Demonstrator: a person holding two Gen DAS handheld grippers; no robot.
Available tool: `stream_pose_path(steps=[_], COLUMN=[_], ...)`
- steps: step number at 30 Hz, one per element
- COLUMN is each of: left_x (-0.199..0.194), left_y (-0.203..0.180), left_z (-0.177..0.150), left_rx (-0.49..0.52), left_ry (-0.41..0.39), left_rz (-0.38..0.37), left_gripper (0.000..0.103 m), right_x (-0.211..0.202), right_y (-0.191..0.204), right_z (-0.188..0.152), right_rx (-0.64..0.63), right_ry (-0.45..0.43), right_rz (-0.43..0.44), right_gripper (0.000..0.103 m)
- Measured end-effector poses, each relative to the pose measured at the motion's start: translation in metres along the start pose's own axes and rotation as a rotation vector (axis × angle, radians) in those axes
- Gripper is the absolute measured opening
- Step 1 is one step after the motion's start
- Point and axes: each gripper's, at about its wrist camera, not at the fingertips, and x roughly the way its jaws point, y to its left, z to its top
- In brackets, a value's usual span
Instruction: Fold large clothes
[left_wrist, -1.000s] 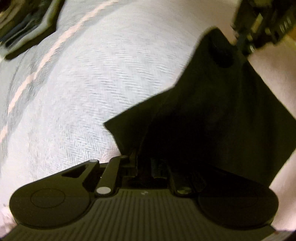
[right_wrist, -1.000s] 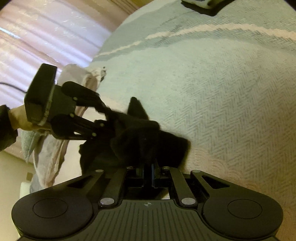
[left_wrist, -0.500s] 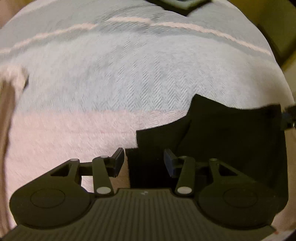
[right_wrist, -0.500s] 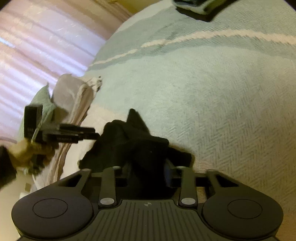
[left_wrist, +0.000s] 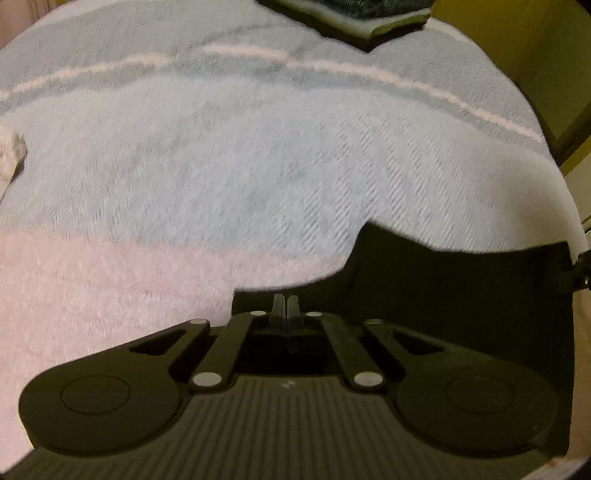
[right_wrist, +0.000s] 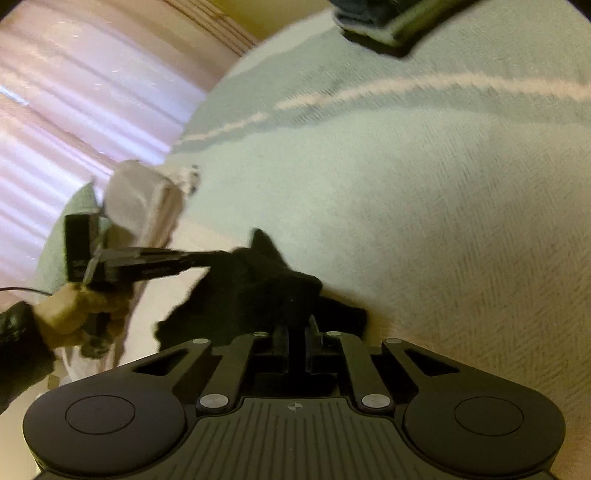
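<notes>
Centrally, black garment (left_wrist: 461, 284) spans between both units; left hand-held gripper (left_wrist: 285, 303) clenched on its left edge; right hand-held gripper (right_wrist: 295, 332) clenched on its bunched right end, above the bed (left_wrist: 258, 155).

the limp black cloth garment (left_wrist: 461, 280) runs off the right edge of the left wrist view, and its lower part is hidden behind the claw body. in the right wrist view it (right_wrist: 258, 291) bunches so darkly that its folds cannot be told. the folded dark pile (right_wrist: 384, 18) on the bed is cut by the top edge and blurred.
</notes>
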Motion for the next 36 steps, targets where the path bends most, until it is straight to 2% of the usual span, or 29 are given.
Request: stream_pose_path(steps=[3, 6, 9, 13, 16, 21, 24, 27, 30, 31, 33, 36], left_x=[-0.011, -0.002, 0.002, -0.005, -0.001, 0.009, 0.022, 0.025, 0.03, 0.033, 0.033, 0.019], left_y=[-0.001, 0.006, 0.012, 0.023, 0.029, 0.025, 0.024, 0.028, 0.033, 0.031, 0.027, 0.028], left_z=[0.006, 0.004, -0.002, -0.012, -0.016, -0.011, -0.009, -0.005, -0.006, -0.007, -0.005, 0.0], left_rx=[-0.002, -0.024, -0.053, -0.121, -0.145, -0.147, -0.151, -0.166, -0.198, -0.186, -0.169, -0.187], left_ry=[-0.049, -0.017, 0.015, 0.012, 0.023, 0.011, 0.041, 0.036, 0.047, 0.057, 0.051, -0.025], left_rz=[-0.002, 0.013, 0.037, 0.025, 0.017, -0.08, -0.068, -0.034, -0.067, -0.073, -0.073, -0.063], left_gripper=[0.0, 0.0, 0.0, 0.023, 0.023, 0.023, 0.023, 0.024, 0.023, 0.021, 0.005, 0.003], right_x=[-0.001, 0.015, 0.016, 0.012, 0.012, 0.014, 0.016, 0.016, 0.017, 0.017, 0.015, 0.001], right_y=[-0.005, -0.028, -0.023, -0.021, -0.02, -0.019, -0.022, -0.022, -0.02, -0.019, -0.017, -0.011], right_z=[-0.007, -0.01, -0.006, -0.008, -0.009, -0.008, -0.009, -0.007, -0.009, -0.008, -0.007, -0.001], right_rx=[0.013, 0.096, 0.054, 0.039, 0.047, 0.029, 0.049, 0.071, 0.065, 0.064, 0.061, 0.047], right_ry=[0.014, 0.05, 0.053, 0.059, 0.059, 0.062, 0.065, 0.065, 0.065, 0.066, 0.061, -0.001], right_rz=[-0.025, -0.055, -0.049, -0.048, -0.046, -0.047, -0.047, -0.044, -0.045, -0.048, -0.053, -0.041], right_gripper=[0.003, 0.004, 0.004, 0.004, 0.004, 0.005, 0.005, 0.005, 0.005, 0.005, 0.004, 0.003])
